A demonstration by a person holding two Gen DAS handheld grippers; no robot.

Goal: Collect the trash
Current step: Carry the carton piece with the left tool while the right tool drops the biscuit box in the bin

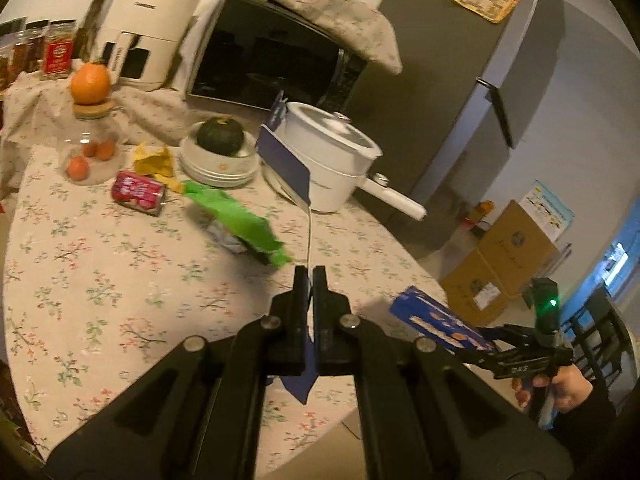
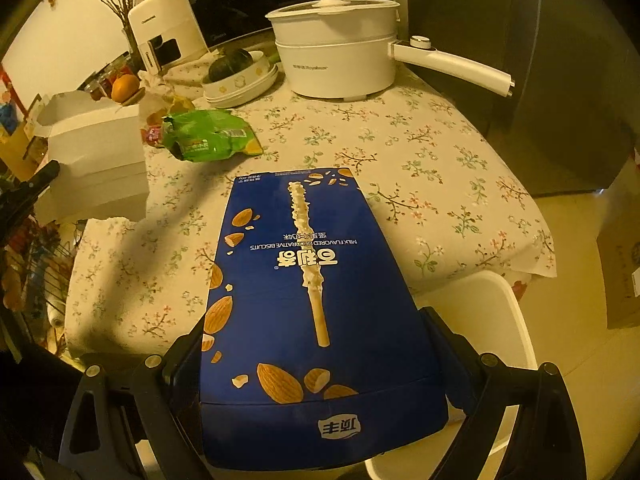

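Observation:
My left gripper point(image 1: 308, 276) is shut on the edge of a thin blue bag point(image 1: 285, 164), which it holds upright above the table. My right gripper point(image 1: 486, 340) is shut on a blue biscuit box point(image 2: 312, 280), held over the table's near edge; the box hides the fingertips in the right wrist view. The box also shows in the left wrist view point(image 1: 436, 320). On the floral tablecloth point(image 1: 120, 280) lie a green snack wrapper point(image 1: 240, 216), a red can point(image 1: 138, 192) on its side and a yellow wrapper point(image 1: 154, 160). The green wrapper shows in the right wrist view point(image 2: 208, 134).
A white electric pot point(image 1: 332, 156) with a long handle, a bowl stack holding a green squash point(image 1: 220, 148), a glass jar with an orange point(image 1: 90, 120), an air fryer point(image 1: 146, 28) and a microwave point(image 1: 272, 52) stand at the back. A white paper bag point(image 2: 96, 152) and a white chair point(image 2: 488, 320) are nearby.

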